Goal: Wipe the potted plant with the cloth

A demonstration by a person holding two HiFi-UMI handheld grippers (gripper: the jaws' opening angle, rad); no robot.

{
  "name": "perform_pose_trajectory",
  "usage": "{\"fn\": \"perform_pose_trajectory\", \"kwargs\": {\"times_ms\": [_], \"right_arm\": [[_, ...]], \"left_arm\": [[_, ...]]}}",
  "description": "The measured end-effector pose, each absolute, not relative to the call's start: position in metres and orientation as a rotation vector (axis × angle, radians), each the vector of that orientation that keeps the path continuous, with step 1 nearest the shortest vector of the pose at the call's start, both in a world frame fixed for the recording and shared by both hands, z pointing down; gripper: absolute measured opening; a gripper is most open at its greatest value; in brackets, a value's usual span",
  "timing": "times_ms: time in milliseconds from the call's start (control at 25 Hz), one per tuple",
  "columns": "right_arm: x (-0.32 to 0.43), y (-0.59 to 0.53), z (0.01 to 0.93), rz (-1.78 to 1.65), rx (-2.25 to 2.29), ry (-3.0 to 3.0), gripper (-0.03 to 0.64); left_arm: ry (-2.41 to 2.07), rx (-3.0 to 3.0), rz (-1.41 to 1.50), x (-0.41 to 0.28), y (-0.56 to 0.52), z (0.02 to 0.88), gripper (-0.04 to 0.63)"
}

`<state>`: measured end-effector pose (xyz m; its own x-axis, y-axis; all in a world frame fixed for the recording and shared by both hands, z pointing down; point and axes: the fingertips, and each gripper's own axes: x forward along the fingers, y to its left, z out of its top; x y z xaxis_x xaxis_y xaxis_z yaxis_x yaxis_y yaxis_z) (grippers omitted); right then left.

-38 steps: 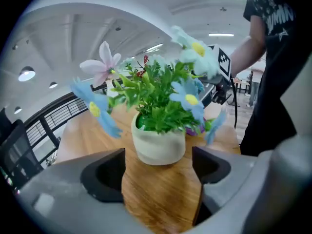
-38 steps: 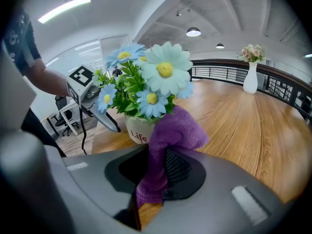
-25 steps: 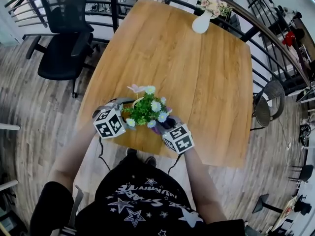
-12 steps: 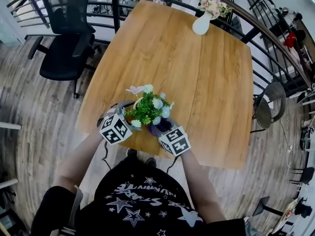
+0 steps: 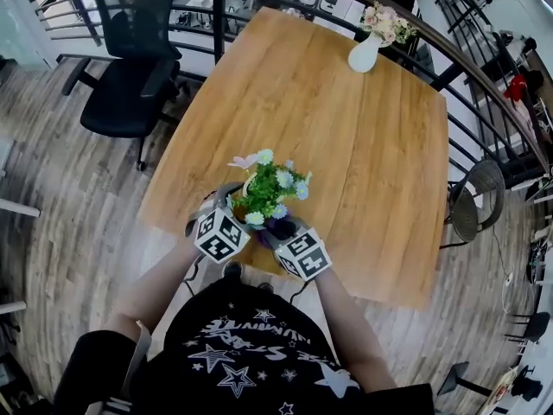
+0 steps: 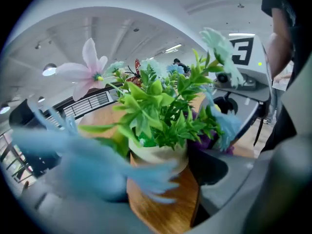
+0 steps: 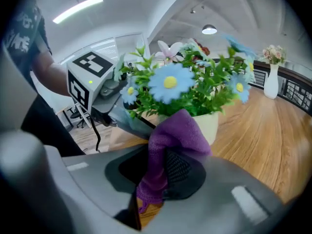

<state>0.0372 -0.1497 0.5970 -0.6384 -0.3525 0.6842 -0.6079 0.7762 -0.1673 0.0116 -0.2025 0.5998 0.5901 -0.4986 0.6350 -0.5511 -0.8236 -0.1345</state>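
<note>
Right tongs (image 7: 170, 174) shifted inward — fuzzy purple cloth (image 7: 178, 130) pinched.

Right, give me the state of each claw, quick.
Left claw: closed on the potted plant, gripping its pot.
Right claw: closed on the purple cloth.

Knitted matt cloth (image 7: 171, 130), grained wood table (image 5: 363, 145)

Blurred blue petals (image 6: 92, 167) smear across my view left of the pot (image 6: 158, 156), masking that jaw. The cloth (image 7: 170, 130) hides the pot's lower front. Overhead, leaves (image 5: 268, 188) cover most of the pot.
</note>
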Motion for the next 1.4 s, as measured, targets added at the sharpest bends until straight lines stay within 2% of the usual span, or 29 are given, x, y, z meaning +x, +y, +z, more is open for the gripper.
{"fn": "perform_pose_trajectory", "kwargs": {"times_ms": [800, 1400], "right_arm": [[0.059, -0.147, 0.585, 0.505, 0.792, -2.338, 0.081], [0.109, -0.109, 0.557, 0.555, 0.905, -2.433, 0.083]], "left_arm": [[-1.053, 2.611, 0.958, 0.005, -0.199, 0.593, 0.39], [-1.287, 2.464, 0.921, 0.007, -0.139, 0.576, 0.391]]}}
